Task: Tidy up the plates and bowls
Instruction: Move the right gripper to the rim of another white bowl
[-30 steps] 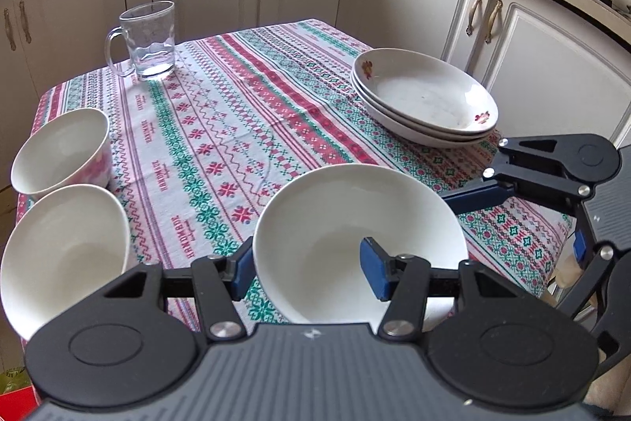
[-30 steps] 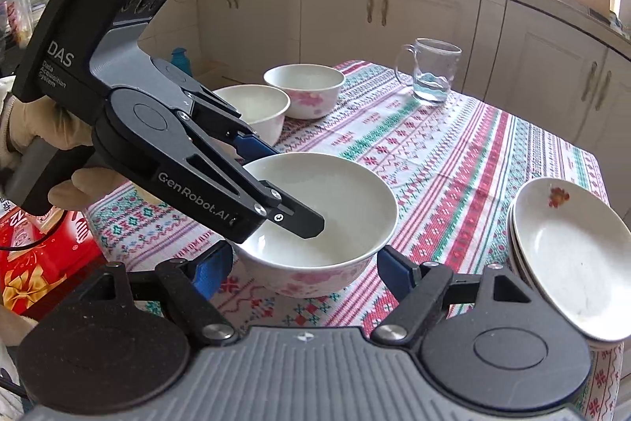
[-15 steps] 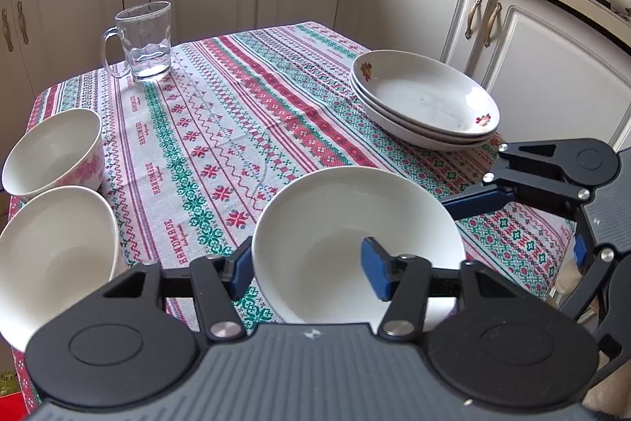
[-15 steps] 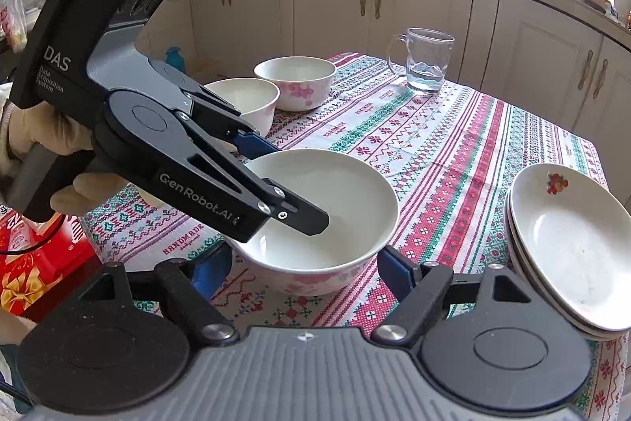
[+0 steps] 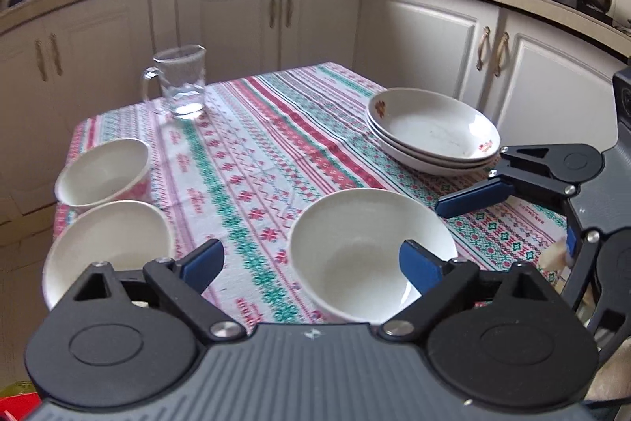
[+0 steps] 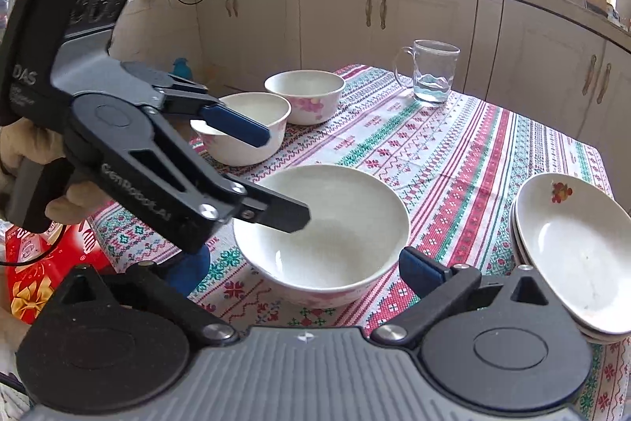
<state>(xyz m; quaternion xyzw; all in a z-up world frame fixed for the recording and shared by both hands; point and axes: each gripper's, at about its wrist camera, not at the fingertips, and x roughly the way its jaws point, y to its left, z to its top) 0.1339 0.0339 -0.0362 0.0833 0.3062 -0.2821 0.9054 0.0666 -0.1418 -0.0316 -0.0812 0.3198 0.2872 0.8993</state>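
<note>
Both grippers let go of big bowl (image 5: pixel 366 251).
L gripper (image 5: pixel 311 263) & R gripper (image 6: pixel 303 273): jaws just opened, spread wide, pads off rim; bowl sits on tablecloth (image 5: pixel 252 160).

Three bowls (image 5: pixel 370 247); three stacked plates (image 5: pixel 432 129); one glass mug (image 5: pixel 181 81).

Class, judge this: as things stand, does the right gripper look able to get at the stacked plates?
Probably yes. The right gripper stands open, and the stacked plates lie uncovered just beside it, nothing between.

"DAS" and "GenRobot.AI" on the left gripper (image 6: pixel 276 176), both blurred.
</note>
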